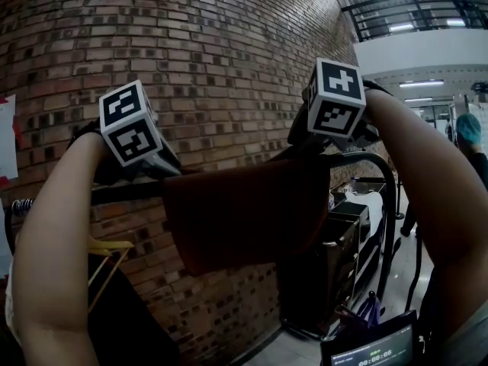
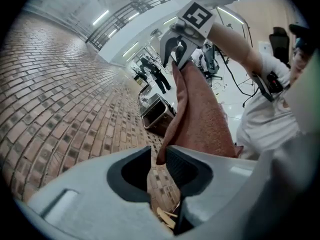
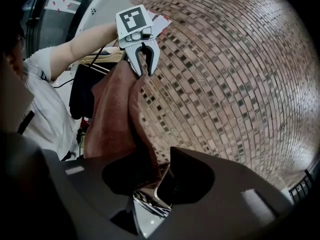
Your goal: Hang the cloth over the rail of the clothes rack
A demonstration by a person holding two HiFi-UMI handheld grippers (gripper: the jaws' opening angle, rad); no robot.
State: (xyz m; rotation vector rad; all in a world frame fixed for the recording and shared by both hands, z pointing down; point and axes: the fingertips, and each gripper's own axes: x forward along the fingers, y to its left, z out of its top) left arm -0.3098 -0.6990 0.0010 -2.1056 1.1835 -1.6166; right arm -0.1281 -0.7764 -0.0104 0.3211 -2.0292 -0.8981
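Observation:
A reddish-brown cloth (image 1: 244,212) hangs folded over the black rail (image 1: 126,191) of the clothes rack, in front of the brick wall. My left gripper (image 1: 169,170) sits at the cloth's upper left corner and my right gripper (image 1: 305,147) at its upper right corner. In the left gripper view the cloth's edge (image 2: 161,151) lies loose in the gap of the left gripper (image 2: 159,169). The right gripper (image 2: 175,56) stands open over the far corner. In the right gripper view the cloth (image 3: 115,114) runs between the parted jaws of the right gripper (image 3: 157,176), and the left gripper (image 3: 144,66) is open.
A brick wall (image 1: 229,67) stands close behind the rack. A yellow wooden hanger (image 1: 107,250) with a dark garment hangs at the left. A dark cart with boxes (image 1: 343,242) stands to the right, a person (image 1: 467,132) beyond it. A small screen (image 1: 374,349) shows at the bottom.

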